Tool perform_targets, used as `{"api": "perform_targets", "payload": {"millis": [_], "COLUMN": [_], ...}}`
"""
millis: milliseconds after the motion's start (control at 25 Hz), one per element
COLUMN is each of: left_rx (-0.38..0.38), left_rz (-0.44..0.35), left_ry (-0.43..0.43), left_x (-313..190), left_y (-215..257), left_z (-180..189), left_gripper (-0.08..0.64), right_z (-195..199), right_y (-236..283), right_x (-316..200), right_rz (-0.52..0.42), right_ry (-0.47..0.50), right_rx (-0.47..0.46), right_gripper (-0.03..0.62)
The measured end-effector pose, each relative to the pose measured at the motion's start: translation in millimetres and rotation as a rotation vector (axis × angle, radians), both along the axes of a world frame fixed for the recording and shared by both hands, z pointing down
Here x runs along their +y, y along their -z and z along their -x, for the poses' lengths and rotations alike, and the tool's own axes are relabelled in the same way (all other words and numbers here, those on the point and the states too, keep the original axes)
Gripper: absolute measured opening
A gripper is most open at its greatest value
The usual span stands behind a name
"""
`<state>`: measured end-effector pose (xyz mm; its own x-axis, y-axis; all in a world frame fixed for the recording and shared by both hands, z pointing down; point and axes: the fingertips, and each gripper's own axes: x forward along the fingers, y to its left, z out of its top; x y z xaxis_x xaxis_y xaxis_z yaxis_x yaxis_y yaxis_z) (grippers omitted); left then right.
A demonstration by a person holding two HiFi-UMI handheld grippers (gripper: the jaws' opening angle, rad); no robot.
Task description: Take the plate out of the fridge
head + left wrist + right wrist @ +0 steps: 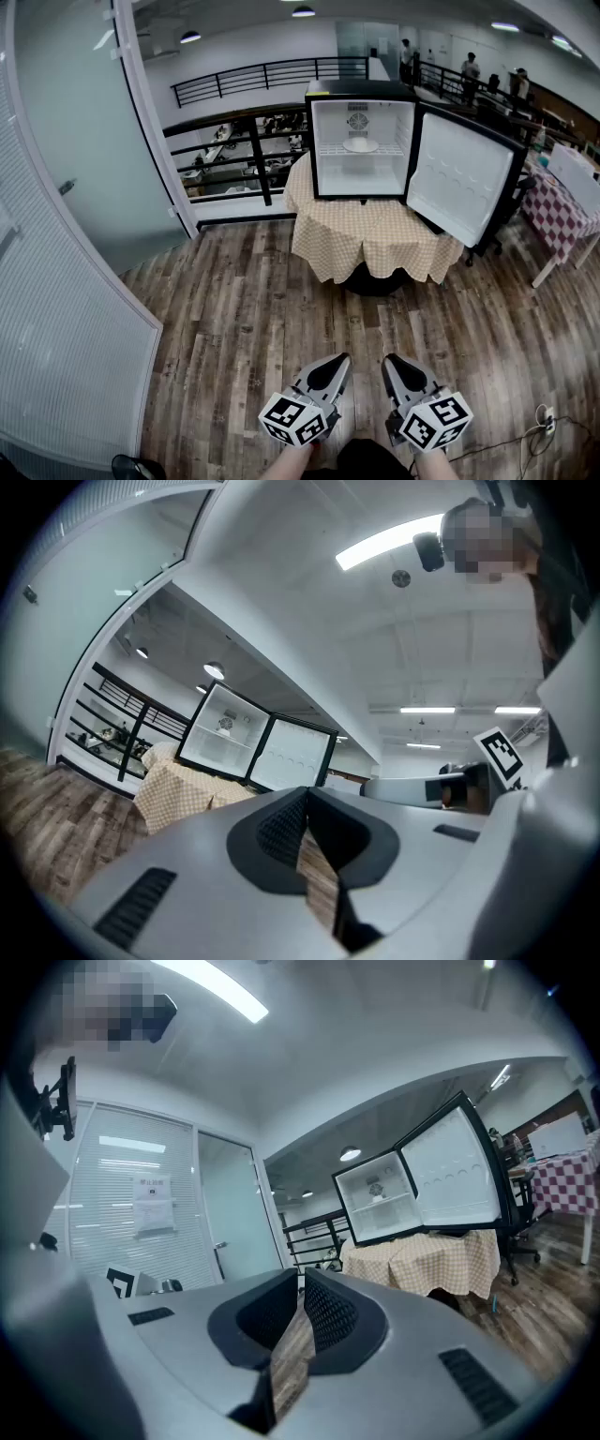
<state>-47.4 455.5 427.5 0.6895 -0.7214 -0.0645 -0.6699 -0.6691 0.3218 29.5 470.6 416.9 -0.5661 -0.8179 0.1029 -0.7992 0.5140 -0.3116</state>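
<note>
We hold our left gripper (332, 364) low over the wood floor (244, 309), its jaws pressed together on nothing. Well ahead, the white plate (360, 145) sits on the open mini fridge's (361, 91) wire shelf. Our right gripper (395, 363) is likewise closed and empty.

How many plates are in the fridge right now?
1. The plate sits mid-shelf in the open fridge. None shows below the shelf; the door hides nothing inside.
</note>
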Motion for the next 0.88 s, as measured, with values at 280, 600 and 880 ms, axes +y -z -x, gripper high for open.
{"api": "perform_targets", "payload": {"millis": [280,600,880], "left_rx": [0.001,-0.012,-0.02], "left_rz": [0.001,-0.007,0.004], "left_ry": [0.014,0.018,0.049], "left_x": [-17.2,-70.5,-132.9], "left_y": [-3.6,-3.2,-1.3], "left_z": [9.2,1.8,-5.8], "left_gripper": [0.009,0.009,0.009], "right_z": [9.9,9.1,0.8], "right_y": [-1.5,-3.4,-1.6], "right_x": [-20.4,-76.7,-142.3], "right_rz": [-0.005,-0.01,0.006], "right_ry": [0.009,0.032,0.057], "right_rx": [0.007,-0.004,-0.033], "right_gripper": [0.048,0.048,0.048]}}
